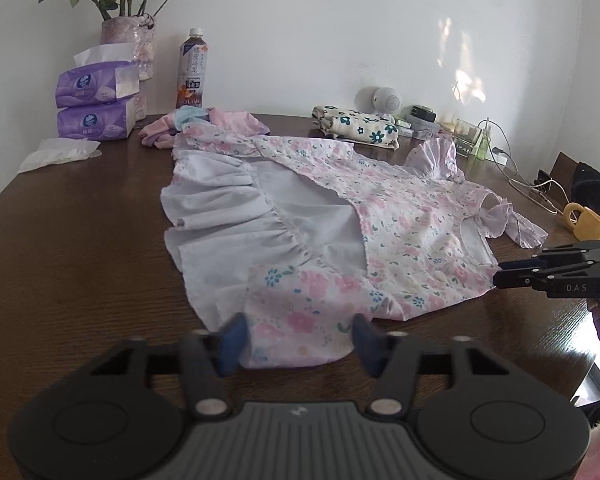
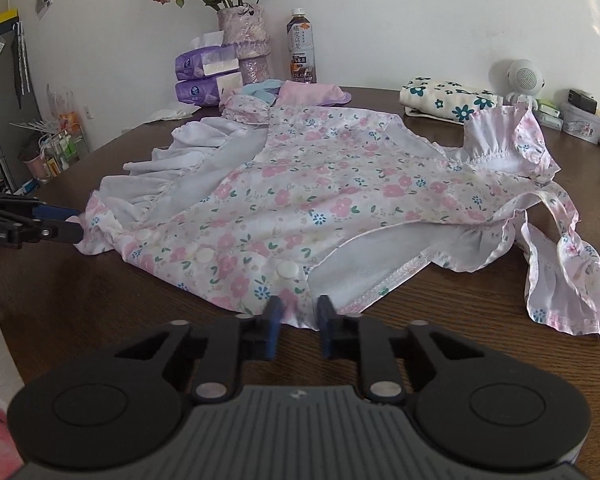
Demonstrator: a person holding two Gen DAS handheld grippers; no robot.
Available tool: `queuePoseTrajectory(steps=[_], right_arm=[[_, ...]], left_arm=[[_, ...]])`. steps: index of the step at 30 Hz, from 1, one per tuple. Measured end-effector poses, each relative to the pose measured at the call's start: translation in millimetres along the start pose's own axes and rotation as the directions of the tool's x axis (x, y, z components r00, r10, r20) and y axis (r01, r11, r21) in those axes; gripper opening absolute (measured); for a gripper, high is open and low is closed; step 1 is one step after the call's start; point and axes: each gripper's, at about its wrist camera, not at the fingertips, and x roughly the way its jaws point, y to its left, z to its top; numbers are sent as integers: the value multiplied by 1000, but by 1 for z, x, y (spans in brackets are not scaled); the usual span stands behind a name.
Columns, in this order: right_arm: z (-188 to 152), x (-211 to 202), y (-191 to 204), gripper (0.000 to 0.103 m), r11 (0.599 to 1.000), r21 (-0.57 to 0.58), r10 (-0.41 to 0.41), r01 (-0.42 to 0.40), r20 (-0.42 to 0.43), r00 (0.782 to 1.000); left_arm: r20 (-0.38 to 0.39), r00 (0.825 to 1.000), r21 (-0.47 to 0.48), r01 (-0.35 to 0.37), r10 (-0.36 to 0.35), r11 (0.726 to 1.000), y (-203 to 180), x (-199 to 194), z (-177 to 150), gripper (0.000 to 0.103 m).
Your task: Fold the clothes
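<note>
Pinching the floral dress [image 2: 308,184] hem between my right fingers [image 2: 298,320], nearly closed on it, while my left fingers [image 1: 296,340] are straddling the other corner, spread wide, readying a fold across the tabletop [image 1: 80,240].

Dark brown wooden table [image 1: 80,240] set against a plain white wall [image 1: 340,20], with patches of sunlight [image 1: 466,84] thrown on the wall at the right. At the far left of the right wrist view, a wire shelf rack [image 2: 56,148] crowded with small goods.
</note>
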Motion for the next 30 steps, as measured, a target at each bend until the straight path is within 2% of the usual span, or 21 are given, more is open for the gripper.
queuePoseTrajectory(steps=[2,7,12,15,16,17,18,20,21,24,28,29,30], right_arm=[[0,-5,3,3,1000,-10,-9,9,18,1000],[15,-25,2,2,1000,3,26,-27,69,997],[15,-17,-2,2,997,57,48,-47,-1,999],[13,-18,-3,2,994,79,72,-72,2,997],[13,-18,-3,2,994,80,71,-71,6,997],[13,-17,-4,2,994,81,70,-70,8,998],[13,-15,-5,2,994,85,68,-68,5,998],[13,-12,-6,2,994,91,65,-65,-1,998],[13,-10,-7,2,994,94,64,-63,-4,998],[12,-9,-8,2,993,99,66,-66,0,998],[15,-7,-8,2,994,93,63,-63,3,998],[16,-6,-8,2,994,91,61,-60,0,998],[17,-5,-8,2,994,90,59,-58,-2,998]], left_arm=[[-10,1000,5,-21,22,1000,-1,0,-1,3],[8,998,10,-61,61,998,7,-16,6,4],[-4,993,28,-117,117,993,17,-23,11,3],[-6,996,19,-94,94,995,21,-24,12,4],[-6,997,8,-80,80,997,23,-24,12,7],[-7,998,-22,-60,60,998,25,-23,12,17],[-11,999,-45,-44,44,998,27,-22,12,36],[-5,1000,-71,-23,22,997,31,-21,13,59],[-10,1000,-72,-27,26,997,32,-20,13,64],[-29,999,-82,-30,27,996,33,-17,11,71],[-63,998,-100,-24,18,995,36,-9,8,68],[-69,997,-92,-26,20,995,36,-6,8,57],[-72,997,-78,-24,18,997,34,-4,7,33]])
